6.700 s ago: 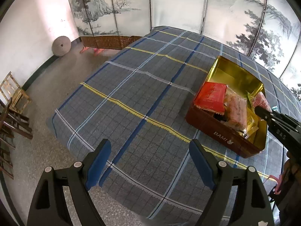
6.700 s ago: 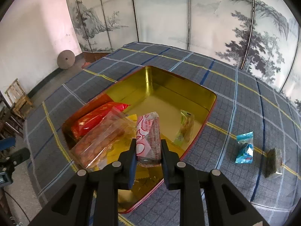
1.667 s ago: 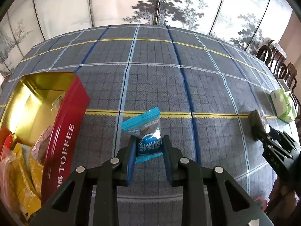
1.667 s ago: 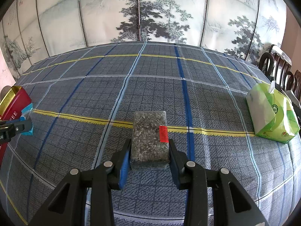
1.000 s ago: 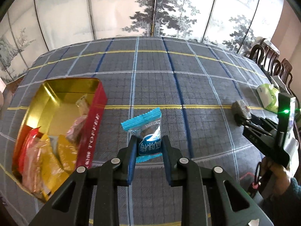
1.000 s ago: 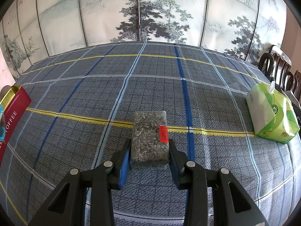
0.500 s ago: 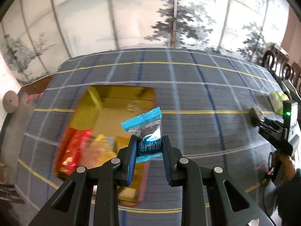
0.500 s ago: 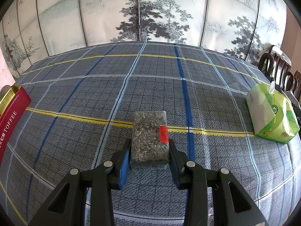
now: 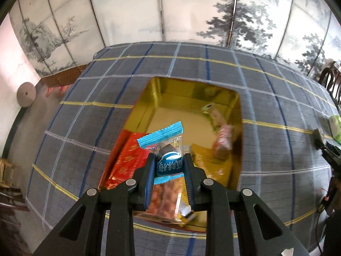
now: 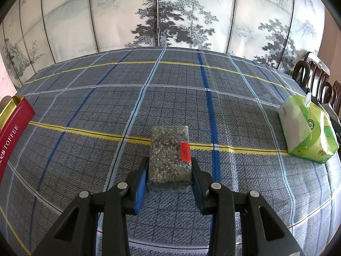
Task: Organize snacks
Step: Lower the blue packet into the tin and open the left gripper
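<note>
My left gripper (image 9: 169,166) is shut on a blue-and-clear candy packet (image 9: 165,147) and holds it above the open toffee tin (image 9: 238,111). The tin has a gold inside and holds a red packet (image 9: 127,162), an orange snack bag (image 9: 164,194) and a few small wrapped snacks (image 9: 222,136). My right gripper (image 10: 169,173) is shut on a dark speckled snack block with a red sticker (image 10: 169,153), low over the tablecloth. The tin's red wall (image 10: 10,125) shows at the left edge of the right wrist view. The right gripper (image 9: 324,145) also shows at the far right of the left wrist view.
A green tissue pack (image 10: 307,128) lies on the table's right side. The table carries a blue-grey plaid cloth (image 10: 170,98). Dark wooden chairs (image 10: 315,79) stand at the right edge. Painted folding screens (image 10: 170,15) stand behind the table.
My left gripper has carried the blue candy packet leftwards from beside the tin to above its near part. The right gripper has stayed still, holding the speckled block.
</note>
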The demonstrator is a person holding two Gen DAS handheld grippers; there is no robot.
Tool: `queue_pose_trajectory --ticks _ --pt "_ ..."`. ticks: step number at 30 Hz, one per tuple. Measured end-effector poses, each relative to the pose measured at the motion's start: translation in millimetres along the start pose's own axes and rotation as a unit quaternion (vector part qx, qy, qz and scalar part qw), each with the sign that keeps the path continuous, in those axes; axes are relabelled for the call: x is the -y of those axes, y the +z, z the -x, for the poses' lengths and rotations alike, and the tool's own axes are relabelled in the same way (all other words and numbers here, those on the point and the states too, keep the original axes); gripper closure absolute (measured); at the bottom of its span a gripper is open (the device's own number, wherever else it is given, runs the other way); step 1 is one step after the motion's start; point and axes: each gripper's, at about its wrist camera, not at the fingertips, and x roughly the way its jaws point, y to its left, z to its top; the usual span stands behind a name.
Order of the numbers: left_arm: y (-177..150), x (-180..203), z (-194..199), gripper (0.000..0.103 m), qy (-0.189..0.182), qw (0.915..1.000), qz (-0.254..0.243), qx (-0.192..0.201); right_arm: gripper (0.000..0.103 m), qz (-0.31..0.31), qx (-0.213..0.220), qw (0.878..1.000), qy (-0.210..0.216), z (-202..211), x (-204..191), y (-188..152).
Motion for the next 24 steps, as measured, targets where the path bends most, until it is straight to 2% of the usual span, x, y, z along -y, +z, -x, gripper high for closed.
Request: queue_pose_trajectory --ticks 6,13,24 --pt "-7 -8 -11 0.08 0.0 1.0 -0.001 -0.01 0.066 0.0 0.0 1.0 0.0 0 0 0" --pt "-10 -9 -14 0.079 -0.002 1.0 -0.008 -0.002 0.067 -0.001 0.0 1.0 -0.002 1 1 0" --pt "-10 -8 -13 0.071 0.008 0.9998 -0.016 0.006 0.068 -0.009 0.001 1.0 -0.026 3 1 -1"
